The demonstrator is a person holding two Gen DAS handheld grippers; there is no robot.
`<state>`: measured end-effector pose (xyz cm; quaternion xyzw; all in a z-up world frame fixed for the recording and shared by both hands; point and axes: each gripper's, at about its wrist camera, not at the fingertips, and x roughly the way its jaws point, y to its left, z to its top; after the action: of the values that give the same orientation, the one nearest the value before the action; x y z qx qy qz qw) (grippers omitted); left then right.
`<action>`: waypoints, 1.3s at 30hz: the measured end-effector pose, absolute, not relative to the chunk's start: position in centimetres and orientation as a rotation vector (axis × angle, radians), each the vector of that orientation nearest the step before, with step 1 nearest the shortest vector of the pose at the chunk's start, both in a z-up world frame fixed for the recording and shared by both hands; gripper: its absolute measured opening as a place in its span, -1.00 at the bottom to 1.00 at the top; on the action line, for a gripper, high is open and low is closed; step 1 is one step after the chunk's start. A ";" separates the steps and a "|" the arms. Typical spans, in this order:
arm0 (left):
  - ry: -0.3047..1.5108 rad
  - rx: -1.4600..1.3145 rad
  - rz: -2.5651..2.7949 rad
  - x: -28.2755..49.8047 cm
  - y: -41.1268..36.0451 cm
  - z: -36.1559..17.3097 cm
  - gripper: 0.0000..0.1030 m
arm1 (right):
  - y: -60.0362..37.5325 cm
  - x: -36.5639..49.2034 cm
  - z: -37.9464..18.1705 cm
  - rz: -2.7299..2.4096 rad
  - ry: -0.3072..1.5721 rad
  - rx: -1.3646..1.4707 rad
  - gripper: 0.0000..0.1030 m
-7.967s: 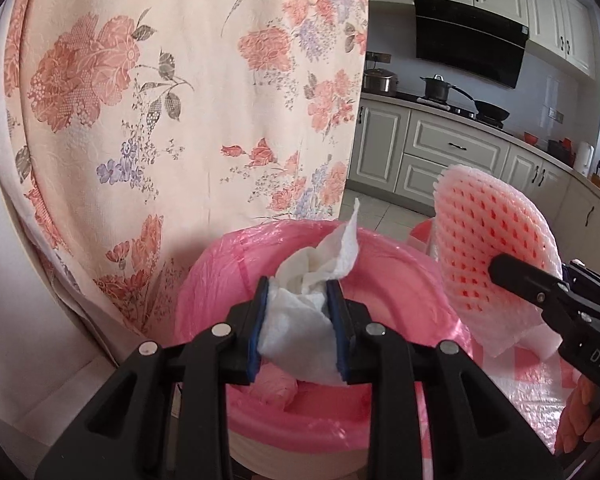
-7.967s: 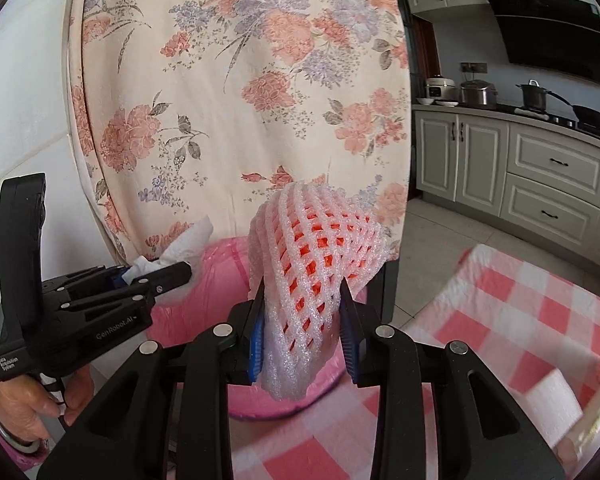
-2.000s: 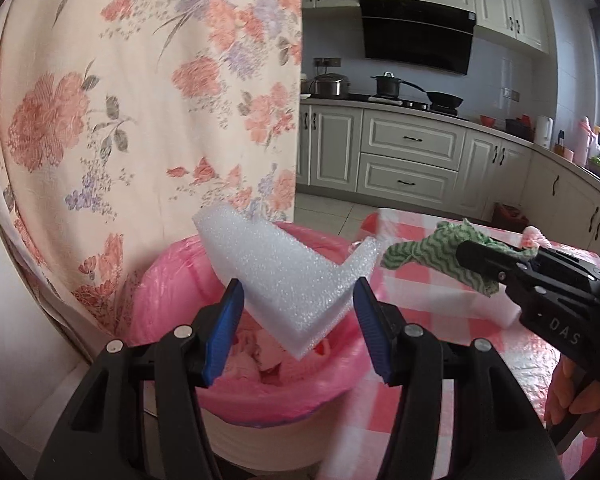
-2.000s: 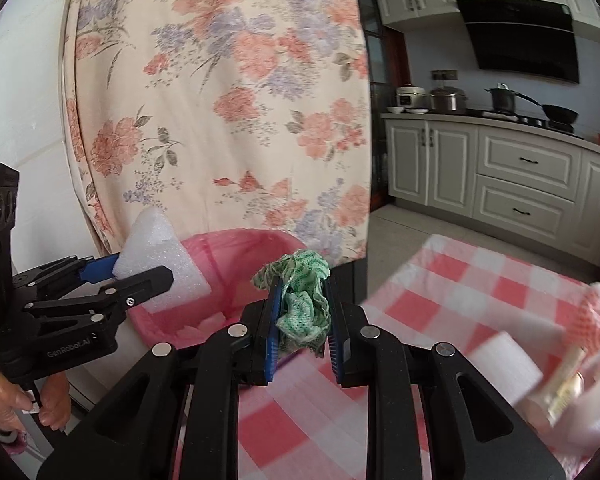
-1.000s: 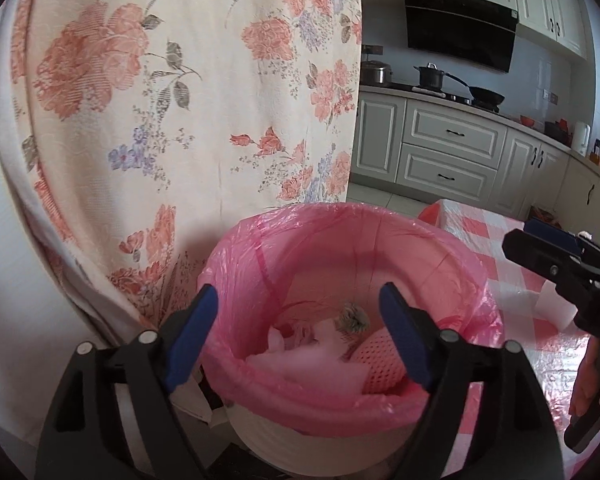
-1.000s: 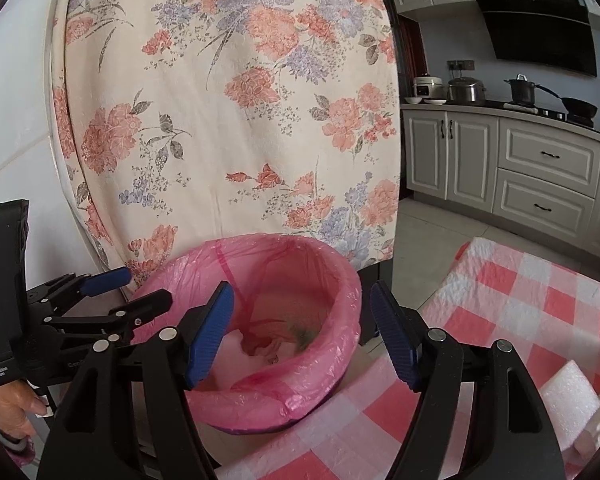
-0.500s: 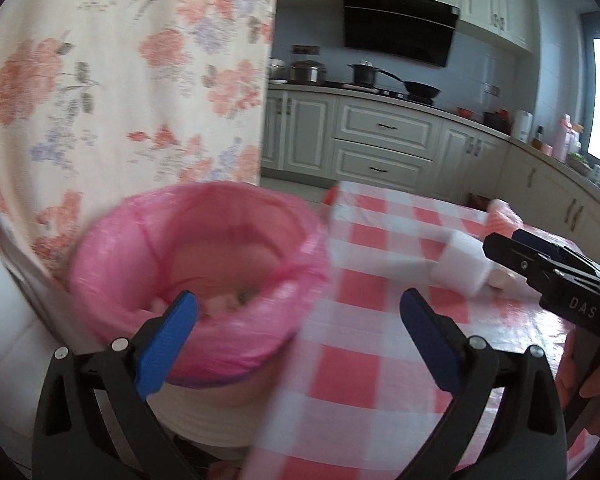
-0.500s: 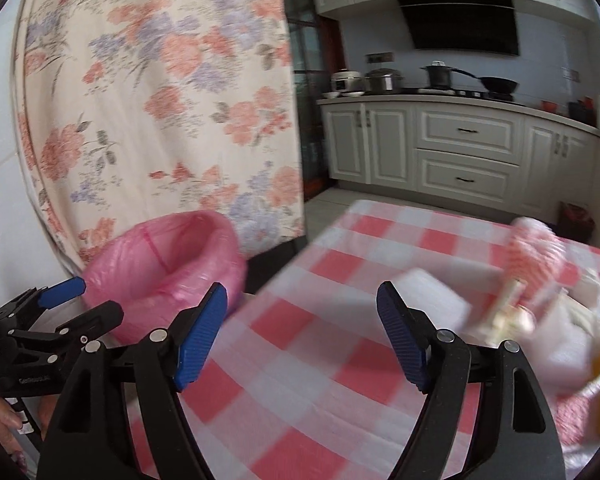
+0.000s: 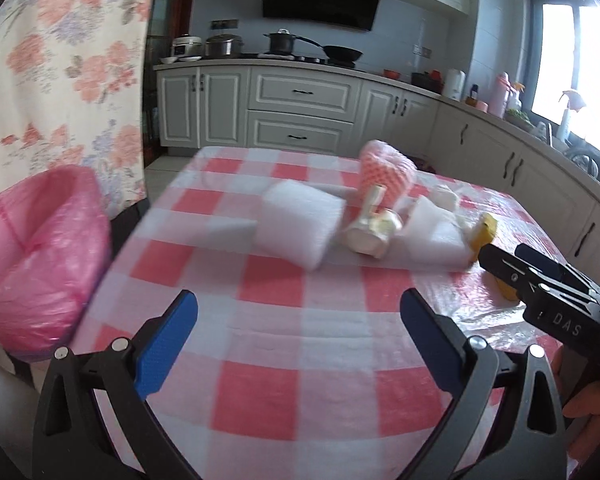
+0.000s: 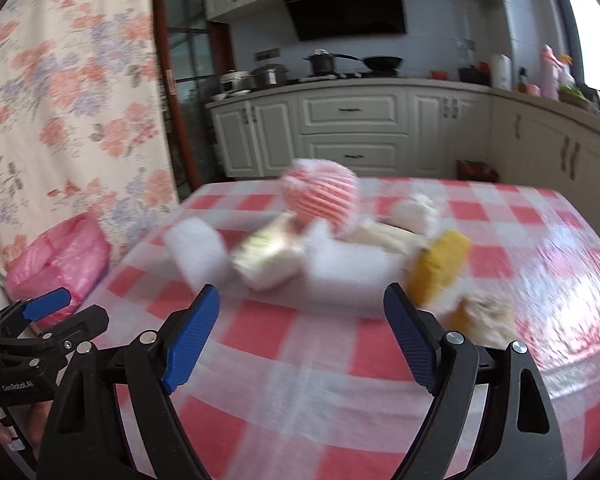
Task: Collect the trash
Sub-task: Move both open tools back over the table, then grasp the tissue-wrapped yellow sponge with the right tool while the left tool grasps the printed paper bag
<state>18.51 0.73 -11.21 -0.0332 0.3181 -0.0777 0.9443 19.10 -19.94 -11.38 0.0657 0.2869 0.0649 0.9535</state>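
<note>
Kitchen; checked tablecloth [image 9: 300, 320] with trash pile [image 9: 376, 216] at far centre, pink-lined bin [image 9: 40, 256] off its left edge. We see left gripper [image 9: 300, 328] wide apart, empty; right gripper [image 10: 300, 320] opening, nothing between

Both emptied hand-held grippers [image 9: 298, 332] swung from bin [image 9: 40, 252] to table [image 9: 300, 360].

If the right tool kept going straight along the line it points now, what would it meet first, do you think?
Most likely the white foam block lying straight ahead between the right tool's empty, opening jaws, with the yellow piece just to its right. The picture is blurred, so depth is uncertain.
</note>
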 end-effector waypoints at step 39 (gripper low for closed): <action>0.713 0.058 -0.222 22.9 -7.8 -14.4 0.90 | -29.7 24.5 -16.5 -0.109 0.860 0.117 0.10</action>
<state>22.91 -7.84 -14.41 0.0282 0.3481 -0.1083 0.9307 24.51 -29.69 -16.50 0.0565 0.4163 -0.0528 0.9059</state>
